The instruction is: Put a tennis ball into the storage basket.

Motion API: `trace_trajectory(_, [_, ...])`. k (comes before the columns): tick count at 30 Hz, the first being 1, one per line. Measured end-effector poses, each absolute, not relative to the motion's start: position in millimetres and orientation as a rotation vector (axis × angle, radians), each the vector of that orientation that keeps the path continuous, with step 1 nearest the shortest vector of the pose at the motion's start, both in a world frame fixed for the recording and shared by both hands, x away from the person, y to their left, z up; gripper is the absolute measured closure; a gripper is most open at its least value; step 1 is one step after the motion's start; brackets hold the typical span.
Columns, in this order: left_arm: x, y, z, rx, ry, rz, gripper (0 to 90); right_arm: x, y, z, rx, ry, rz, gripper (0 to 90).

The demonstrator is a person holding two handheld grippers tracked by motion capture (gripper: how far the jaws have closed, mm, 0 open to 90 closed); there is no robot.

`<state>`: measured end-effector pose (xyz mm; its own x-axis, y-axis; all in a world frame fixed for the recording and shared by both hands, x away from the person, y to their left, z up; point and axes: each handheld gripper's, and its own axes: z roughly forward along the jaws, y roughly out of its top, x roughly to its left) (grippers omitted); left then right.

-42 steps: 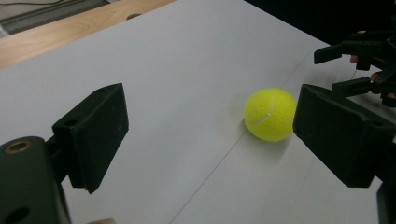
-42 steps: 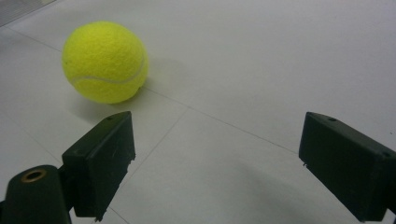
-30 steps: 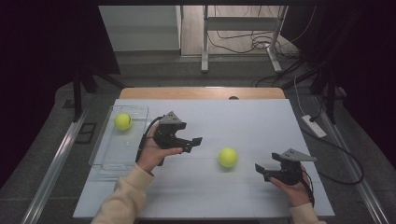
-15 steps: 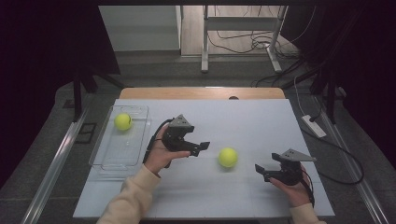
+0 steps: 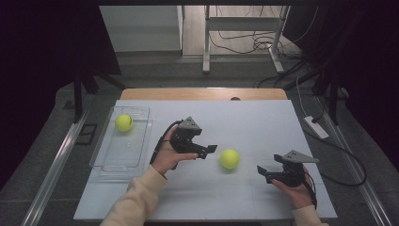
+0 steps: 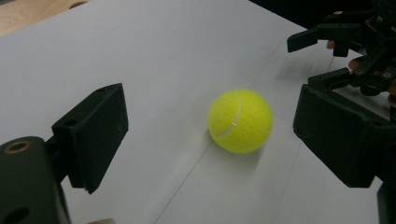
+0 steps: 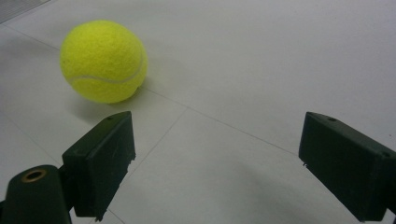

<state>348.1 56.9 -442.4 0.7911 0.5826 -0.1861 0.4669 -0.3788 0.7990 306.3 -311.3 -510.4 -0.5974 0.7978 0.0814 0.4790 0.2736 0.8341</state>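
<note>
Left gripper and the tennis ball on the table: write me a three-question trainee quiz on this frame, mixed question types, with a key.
1. True or false: the left gripper is shut on the loose tennis ball.
2. Multiple choice: where does the second tennis ball lie? A) in the clear tray B) on the floor C) between the right gripper's jaws
3. Fill in: in the left gripper view the loose ball sits on the white table, ahead of the jaws and nearer the ____ jaw in that picture.

Key
1. False: jaws open, ball untouched.
2. A
3. Right. The right gripper is open too.
</note>
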Motion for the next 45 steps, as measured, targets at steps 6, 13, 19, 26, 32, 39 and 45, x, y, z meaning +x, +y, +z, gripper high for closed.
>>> trace_trajectory(6, [350.2,49.0,-445.3,2.056,0.771,0.141,11.6,306.3,-311.3,-510.9,1.159,2.200,1.239,10.6])
trace_trajectory(13, [352.4,38.7,-448.7,2.080,0.755,0.122,11.5,306.0,-311.5,-511.5,1.161,2.204,1.232,10.6])
trace_trajectory(19, [353.5,30.2,-451.1,2.102,0.740,0.103,11.2,305.2,-311.8,-511.5,1.162,2.204,1.234,10.6])
trace_trajectory(26, [356.6,21.9,-456.4,2.130,0.733,0.082,10.5,304.0,-313.0,-511.7,1.168,2.203,1.227,10.6])
trace_trajectory(32, [357.9,14.5,-460.9,2.155,0.720,0.067,10.1,303.2,-313.3,-511.9,1.167,2.200,1.232,10.6])
trace_trajectory(39, [359.7,6.2,-464.8,2.183,0.713,0.058,9.4,302.9,-312.9,-511.6,1.166,2.202,1.235,10.6])
trace_trajectory(45, [361.7,-0.3,-468.4,2.193,0.717,0.046,9.3,302.5,-312.8,-511.1,1.161,2.202,1.240,10.6])
